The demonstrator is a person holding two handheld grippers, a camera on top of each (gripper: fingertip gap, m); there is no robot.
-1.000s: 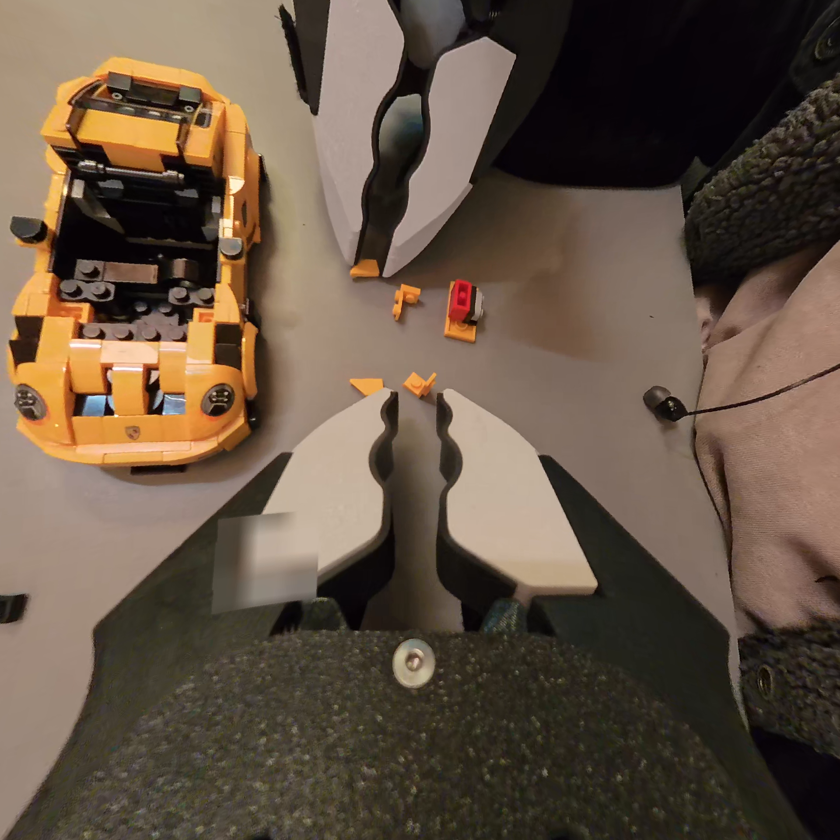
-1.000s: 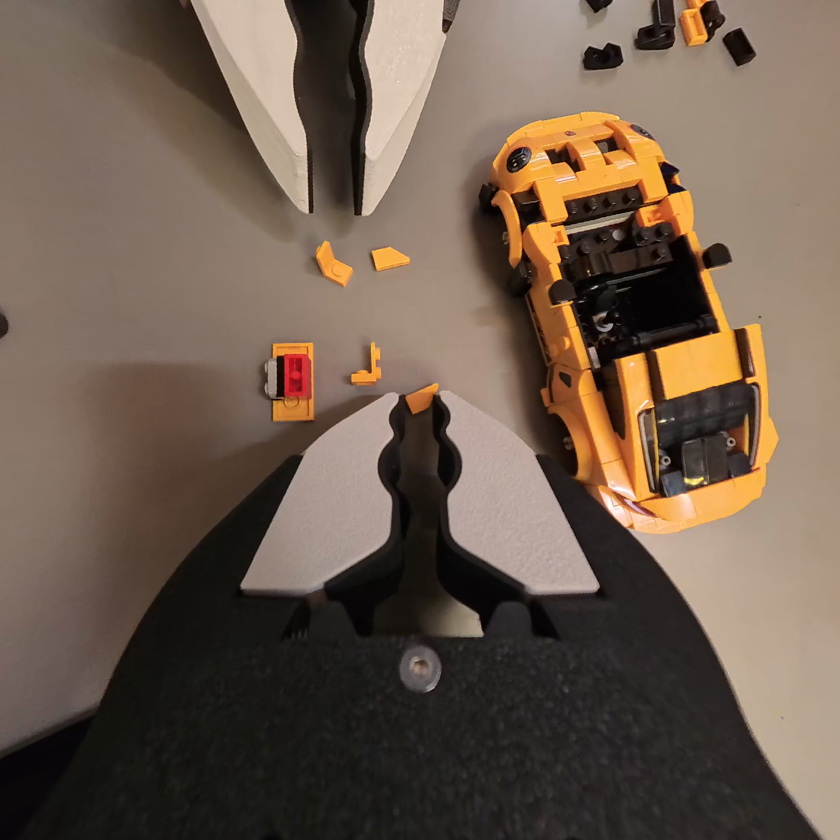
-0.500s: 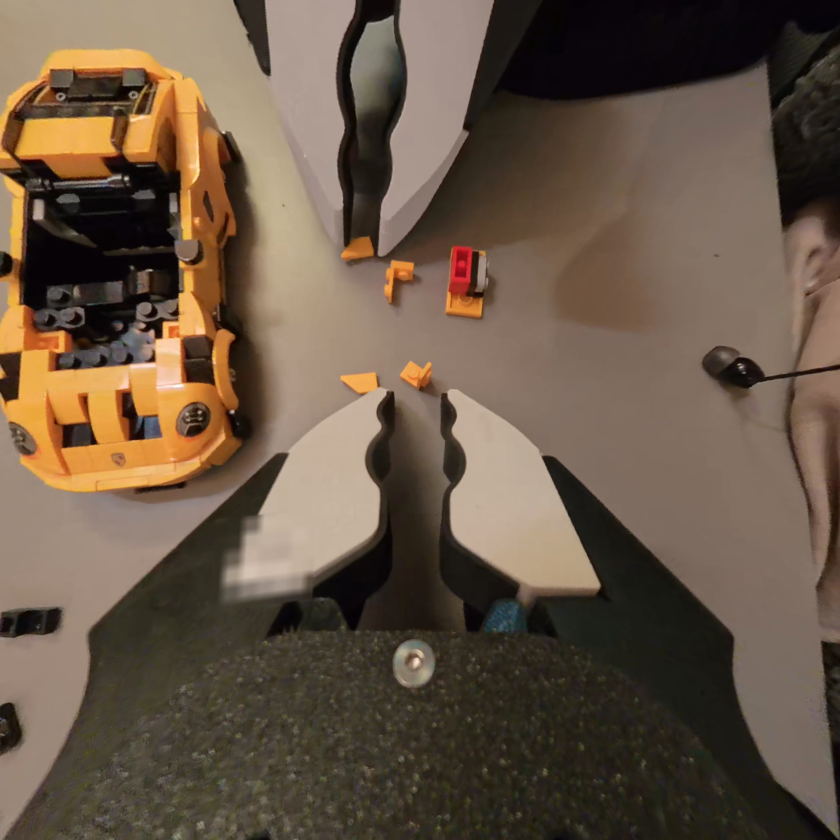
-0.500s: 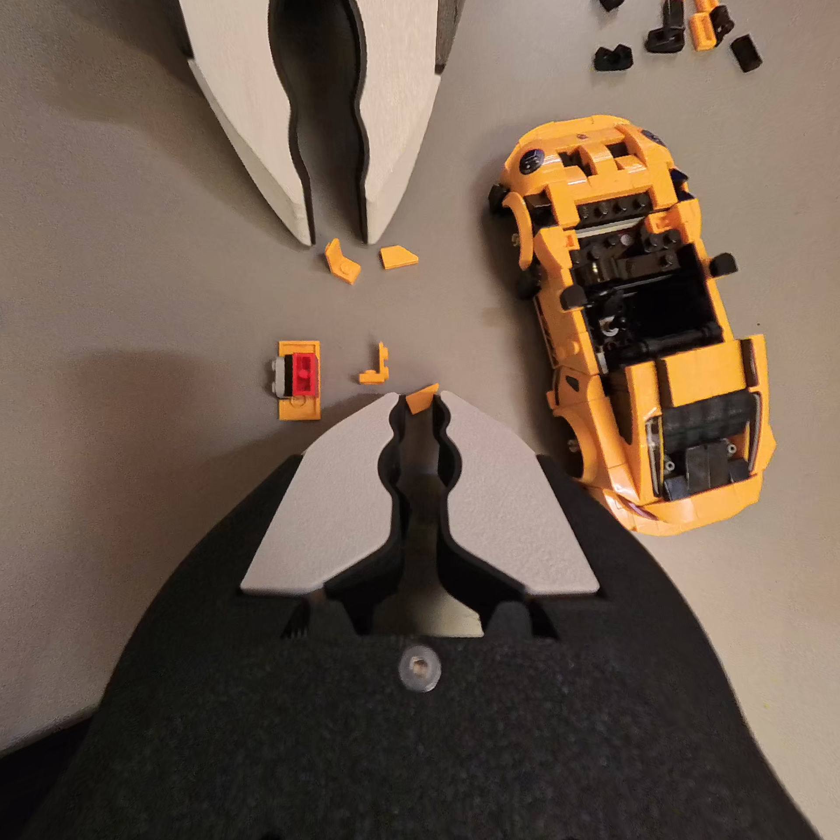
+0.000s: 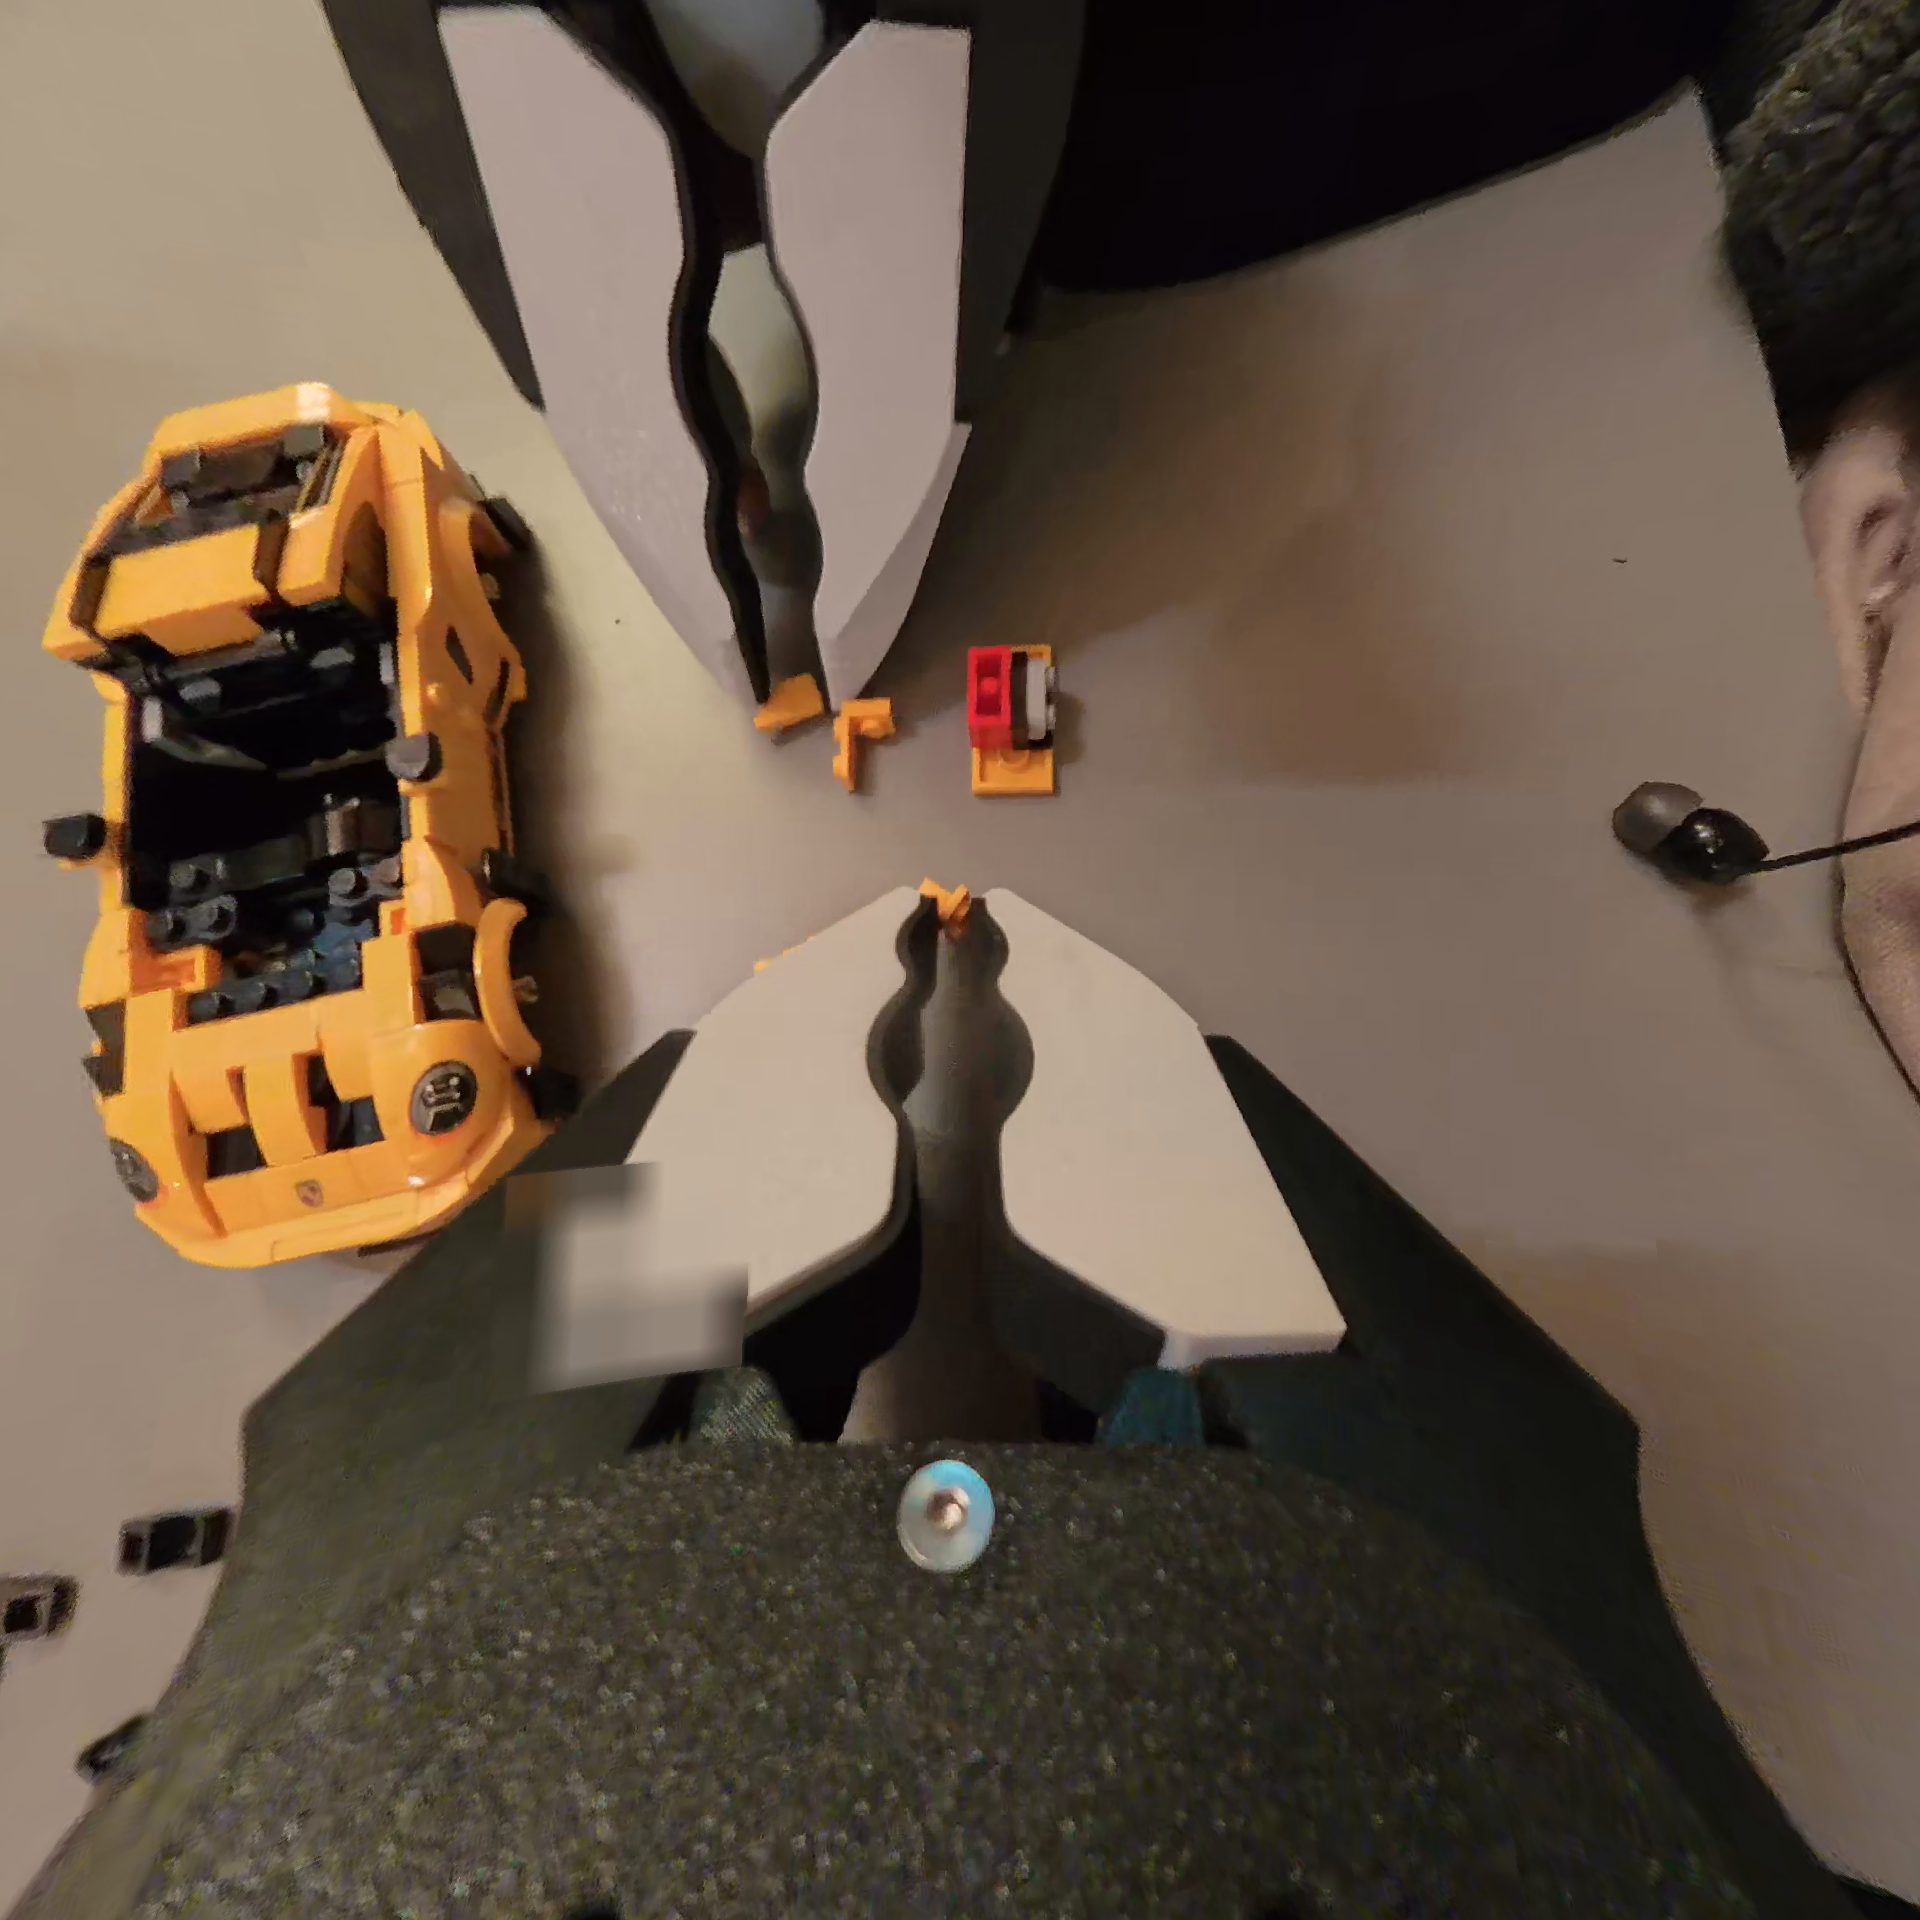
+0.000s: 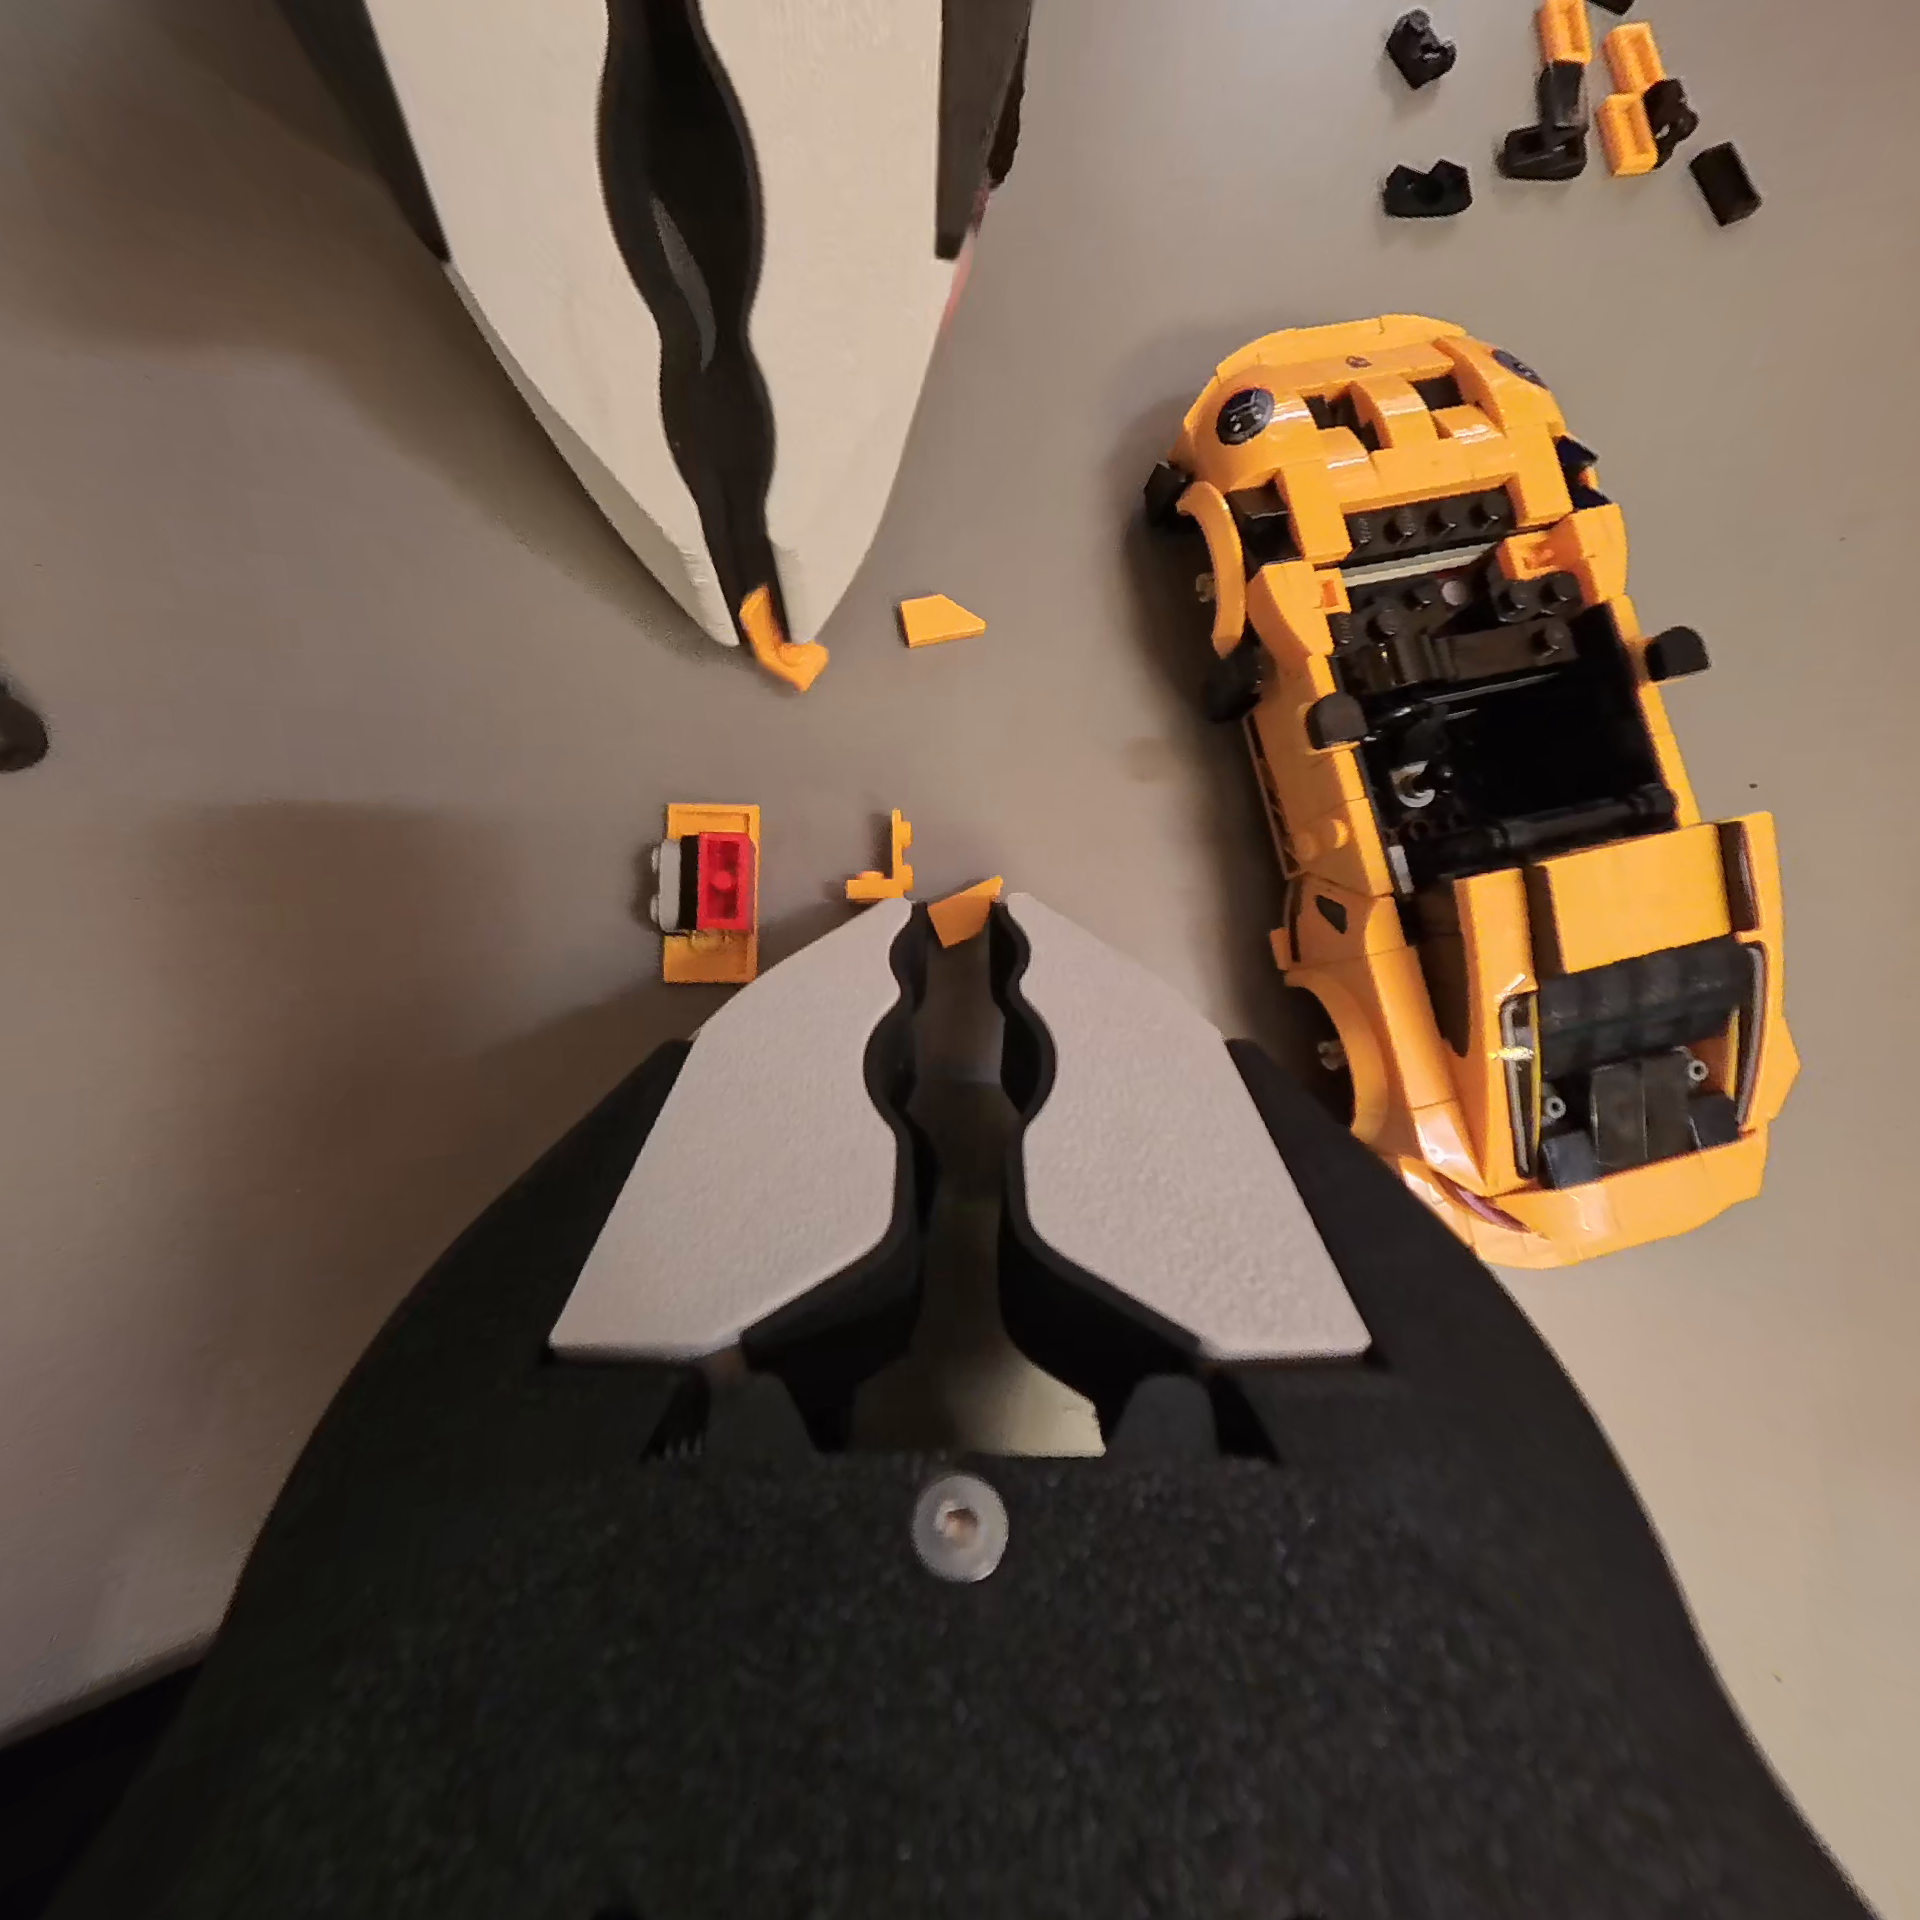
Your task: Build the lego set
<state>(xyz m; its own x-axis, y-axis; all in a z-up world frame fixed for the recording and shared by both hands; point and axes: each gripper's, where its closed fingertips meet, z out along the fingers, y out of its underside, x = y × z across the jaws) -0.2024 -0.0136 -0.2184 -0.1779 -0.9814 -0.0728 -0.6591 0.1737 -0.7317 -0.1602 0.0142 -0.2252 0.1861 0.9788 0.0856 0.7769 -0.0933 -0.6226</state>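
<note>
Since half a second ago the left gripper [image 5: 951, 902] has gone from parted jaws to clenched on the small orange bracket piece [image 5: 949, 907], which had lain loose on the worktop [image 5: 1351, 582] just ahead of its tips. Right gripper [image 6: 958, 906] unchanged: jaws pinched on an orange wedge tile [image 6: 961, 912] at the tips.

Right wrist view: the left gripper comes in from 12 o'clock, tips down on the worktop with the bracket sticking out at their end. A second orange wedge tile [image 6: 938, 621] lies flat just at 3 o'clock of those tips, apart from them. An orange L-shaped bracket [image 6: 883, 862] sits right at the right gripper's left tip, about 11 o'clock; touching or not, cannot tell. A small sub-assembly [image 6: 712, 894], an orange plate carrying red, black and grey bricks, is at 9 o'clock of the tips, near.

The part-built orange lego sports car [image 6: 1475, 790] sits at 3 o'clock, cabin open, black interior showing, nose toward 12 o'clock. Loose black and orange pieces [image 6: 1579, 114] are scattered at 1 o'clock, well apart.

Left wrist view: car at 9 o'clock, a black earbud on a cord [image 5: 1688, 831] at 3 o'clock, a few black pieces [image 5: 171, 1538] at 8 o'clock, and a person's sleeve [image 5: 1829, 208] at the 2 o'clock edge.
</note>
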